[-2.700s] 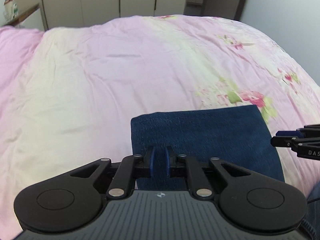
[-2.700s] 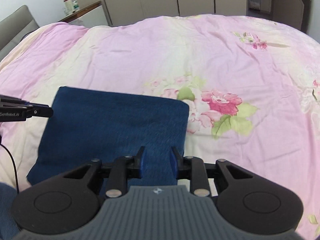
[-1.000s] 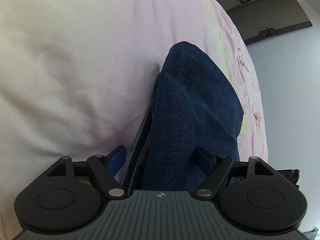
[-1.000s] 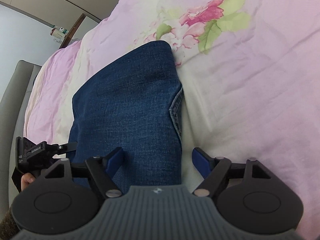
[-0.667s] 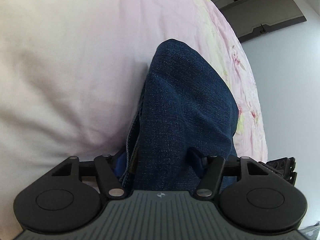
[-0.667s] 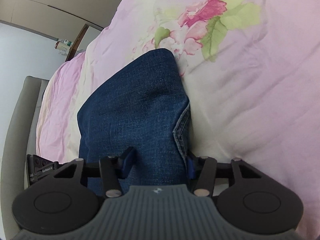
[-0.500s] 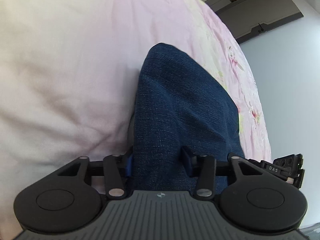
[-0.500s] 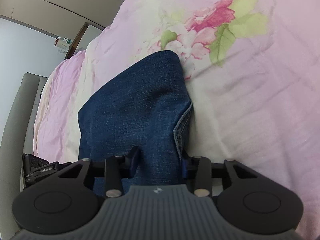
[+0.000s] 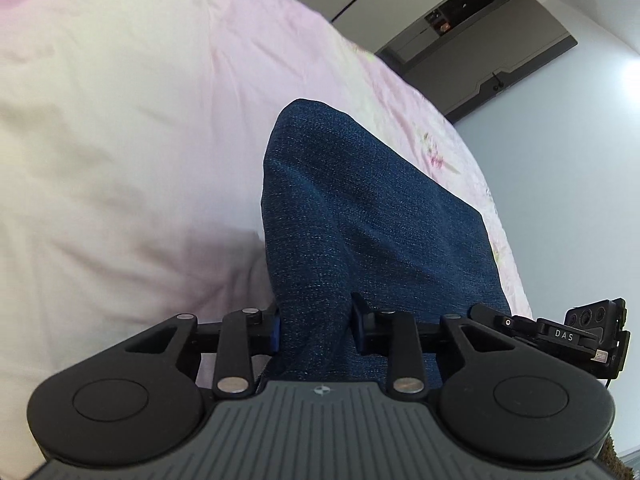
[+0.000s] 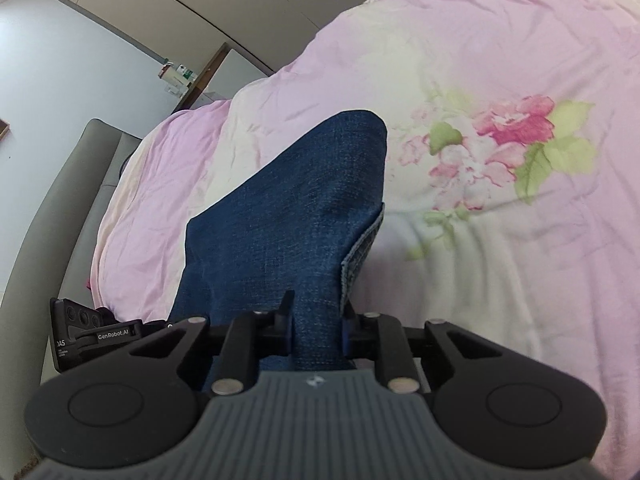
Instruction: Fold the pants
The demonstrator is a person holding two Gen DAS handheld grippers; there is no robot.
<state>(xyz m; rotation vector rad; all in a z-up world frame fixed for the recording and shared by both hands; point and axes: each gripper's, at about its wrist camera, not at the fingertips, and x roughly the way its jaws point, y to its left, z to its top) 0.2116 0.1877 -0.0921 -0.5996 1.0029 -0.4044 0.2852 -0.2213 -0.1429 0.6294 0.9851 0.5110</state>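
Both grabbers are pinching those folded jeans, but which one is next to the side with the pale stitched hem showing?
The right gripper: a stitched hem edge of the jeans shows beside its fingers. The left gripper shows only plain denim.

bed: pink floral quilt | on it: folded blue pants, far end resting

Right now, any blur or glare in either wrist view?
Left wrist: pink floral bedspread smeared soft, folded blue denim pants sharper, bright wall patch at the right edge. Right wrist: pants crisp, no glare, strong fisheye bending at the borders.

Dark blue denim pants; pink floral bedspread.
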